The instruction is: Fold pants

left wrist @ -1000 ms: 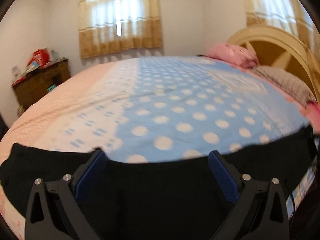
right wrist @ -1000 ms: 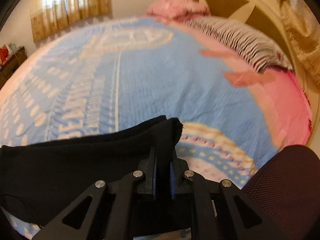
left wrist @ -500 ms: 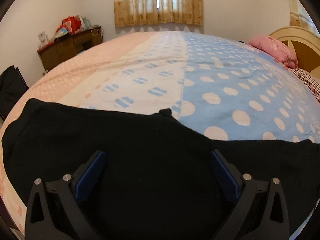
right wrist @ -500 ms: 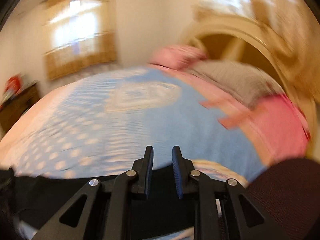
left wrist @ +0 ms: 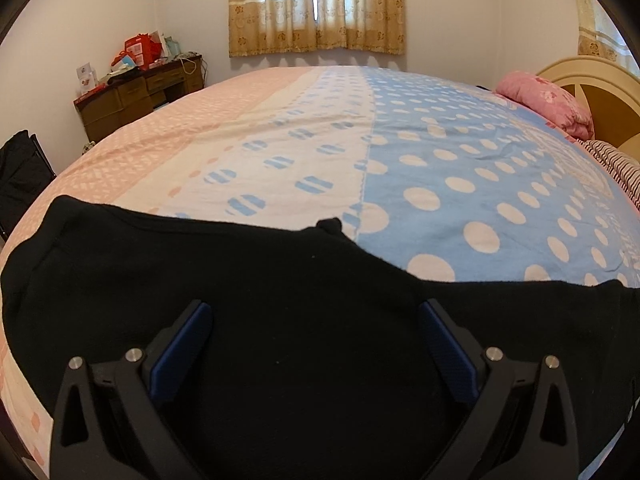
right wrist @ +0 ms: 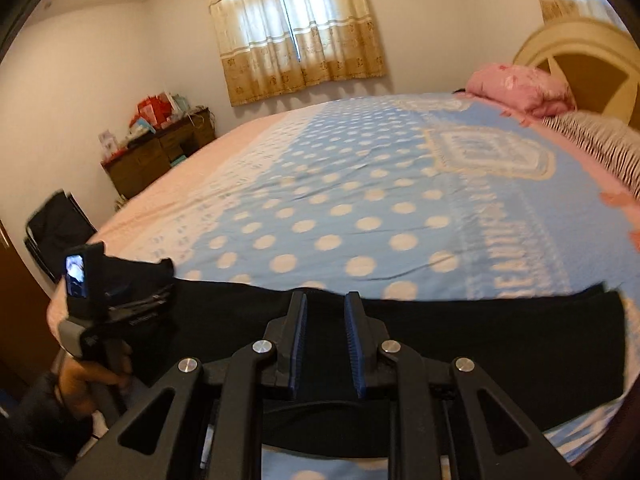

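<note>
Black pants (left wrist: 304, 320) lie flat along the near edge of the bed (left wrist: 400, 152), filling the lower half of the left wrist frame. One rounded end sits at the left of the frame, a small bump of cloth pokes up at the middle of the far edge, and a narrower strip runs off to the right.

Left gripper (left wrist: 314, 334) sits at the bottom centre of that frame, jaws spread wide. The blue pads (left wrist: 182, 350) stand well apart over the cloth with nothing between them. Whether the tips touch the fabric I cannot tell.

In the right wrist frame the pants (right wrist: 500, 332) show as a long dark band across the lower part, ending square at the right. Right gripper (right wrist: 325, 300) is at bottom centre, jaws only slightly apart with a narrow gap. Dark cloth shows through the gap, but no fold is pinched between the pads. The tips sit over the far edge of the band.

The left gripper (right wrist: 120, 292) also shows at the lower left of the right wrist frame, a black unit with a small lit screen, held by a hand (right wrist: 88, 380) below it.

Bedspread is blue with white dots, going pale and pink toward the left. A pink pillow (left wrist: 548, 104) lies at the upper right beside a cream headboard (left wrist: 600, 80). A brown desk (left wrist: 136, 96) with clutter stands at the upper left, and curtains (left wrist: 316, 4) hang at top centre.
</note>
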A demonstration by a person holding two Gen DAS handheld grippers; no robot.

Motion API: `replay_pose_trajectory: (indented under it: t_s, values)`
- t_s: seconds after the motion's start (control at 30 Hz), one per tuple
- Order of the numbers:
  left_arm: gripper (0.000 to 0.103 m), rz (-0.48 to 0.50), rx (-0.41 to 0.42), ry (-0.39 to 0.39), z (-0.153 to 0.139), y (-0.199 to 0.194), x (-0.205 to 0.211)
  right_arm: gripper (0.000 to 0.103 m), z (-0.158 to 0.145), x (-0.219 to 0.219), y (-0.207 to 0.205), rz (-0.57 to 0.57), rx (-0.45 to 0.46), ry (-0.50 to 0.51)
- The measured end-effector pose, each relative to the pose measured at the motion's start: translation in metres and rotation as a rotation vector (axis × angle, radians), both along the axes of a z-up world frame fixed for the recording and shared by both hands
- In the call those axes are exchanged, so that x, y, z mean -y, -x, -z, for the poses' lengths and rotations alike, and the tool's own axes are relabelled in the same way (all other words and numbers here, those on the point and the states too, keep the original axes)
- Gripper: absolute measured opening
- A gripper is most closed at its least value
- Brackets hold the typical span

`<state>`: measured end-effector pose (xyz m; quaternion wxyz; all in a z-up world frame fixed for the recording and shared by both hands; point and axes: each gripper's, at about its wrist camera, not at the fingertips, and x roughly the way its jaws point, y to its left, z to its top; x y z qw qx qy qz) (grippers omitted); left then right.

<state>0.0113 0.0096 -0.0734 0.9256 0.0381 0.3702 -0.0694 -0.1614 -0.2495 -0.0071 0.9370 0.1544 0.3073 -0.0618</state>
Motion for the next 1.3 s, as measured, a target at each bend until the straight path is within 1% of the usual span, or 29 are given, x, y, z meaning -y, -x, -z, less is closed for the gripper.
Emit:
replay_pose_trajectory:
  t_s: [0.07, 0.1, 0.13, 0.2, 0.23, 0.3, 0.4, 0.53, 0.67, 0.8, 0.87, 0.9, 1.03, 1.17, 1.3]
  values:
    - [0.103, 0.001, 0.003, 0.000, 0.000, 0.002, 0.001, 0.023, 0.013, 0.000, 0.003, 0.000, 0.015, -0.139]
    - [0.103, 0.001, 0.005, -0.001, 0.000, 0.002, 0.001, 0.030, 0.020, 0.002, 0.003, -0.002, 0.021, -0.211]
    - [0.103, 0.001, 0.005, -0.001, 0.000, 0.002, 0.001, 0.041, 0.026, 0.005, 0.004, 0.001, 0.027, -0.274]
    - [0.103, 0.001, 0.004, -0.002, 0.001, 0.003, 0.001, 0.050, 0.036, 0.008, 0.009, 0.027, 0.034, -0.339]
    - [0.103, 0.002, 0.004, -0.001, 0.001, 0.003, 0.001, 0.050, 0.037, 0.007, 0.010, 0.033, 0.032, -0.343]
    - [0.103, 0.001, 0.004, -0.001, 0.001, 0.002, 0.001, 0.050, 0.037, 0.007, 0.011, 0.039, 0.020, -0.318]
    - [0.103, 0.001, 0.004, -0.005, 0.000, 0.003, 0.001, 0.050, 0.029, 0.007, 0.016, 0.058, 0.010, -0.238]
    - [0.103, 0.009, -0.011, -0.012, -0.002, 0.004, 0.001, 0.050, 0.018, 0.031, 0.033, 0.137, 0.011, -0.175]
    - [0.103, 0.045, -0.035, -0.011, -0.013, 0.010, 0.003, 0.050, 0.010, 0.079, 0.065, 0.311, 0.015, -0.150]
    - [0.103, 0.108, 0.032, 0.016, -0.034, 0.025, 0.011, 0.050, 0.004, 0.129, 0.104, 0.515, 0.009, -0.124]
    - [0.103, 0.133, 0.044, 0.016, -0.040, 0.029, 0.018, 0.050, 0.004, 0.153, 0.122, 0.603, -0.004, -0.099]
    - [0.103, 0.150, 0.040, 0.013, -0.040, 0.030, 0.022, 0.050, 0.004, 0.162, 0.126, 0.619, -0.020, -0.083]
    - [0.103, 0.182, 0.022, -0.009, -0.037, 0.033, 0.034, 0.050, 0.012, 0.202, 0.131, 0.618, -0.114, -0.027]
    - [0.103, 0.188, 0.017, -0.029, -0.035, 0.036, 0.041, 0.050, 0.027, 0.230, 0.124, 0.553, -0.198, -0.084]
    - [0.103, 0.180, 0.010, -0.019, -0.036, 0.035, 0.041, 0.050, 0.039, 0.236, 0.115, 0.531, -0.243, -0.084]
